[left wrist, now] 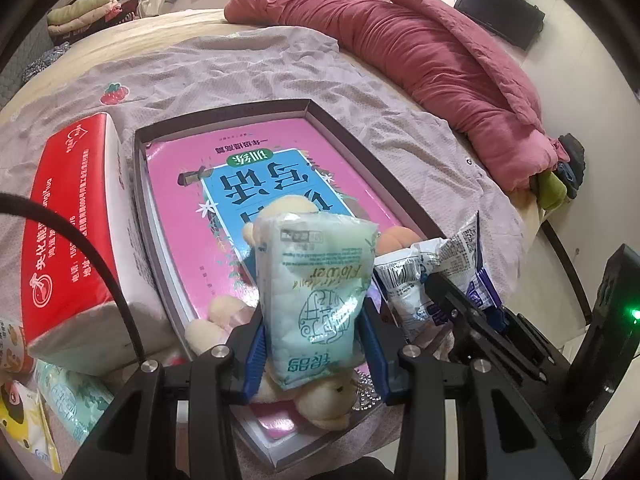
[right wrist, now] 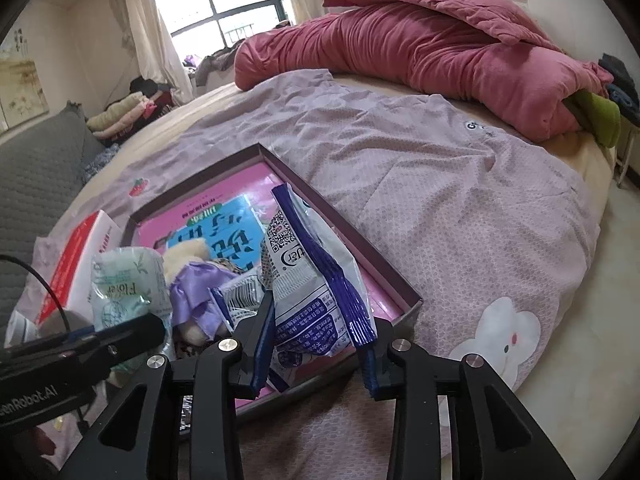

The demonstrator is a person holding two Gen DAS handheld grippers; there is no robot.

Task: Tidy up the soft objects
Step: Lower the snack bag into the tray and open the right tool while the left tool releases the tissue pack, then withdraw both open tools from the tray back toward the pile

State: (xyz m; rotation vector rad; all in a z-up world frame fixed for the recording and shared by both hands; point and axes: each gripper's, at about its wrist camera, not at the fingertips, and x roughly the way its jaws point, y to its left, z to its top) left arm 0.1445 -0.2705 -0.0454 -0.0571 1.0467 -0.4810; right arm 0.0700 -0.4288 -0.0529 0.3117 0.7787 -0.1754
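Plush toy (left wrist: 320, 400) crowding tray's (left wrist: 224, 114) near end, far end free

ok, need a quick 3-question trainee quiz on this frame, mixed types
1. True or false: the left gripper holds the pale green tissue pack between its fingers.
2. Multiple choice: what lies flat in the shallow box? A) a towel B) a pink book C) a plate
3. Short answer: what is between the right gripper fingers?

Key:
1. True
2. B, the pink book
3. A white and blue wrapper pack; whether the fingers press on it is unclear.
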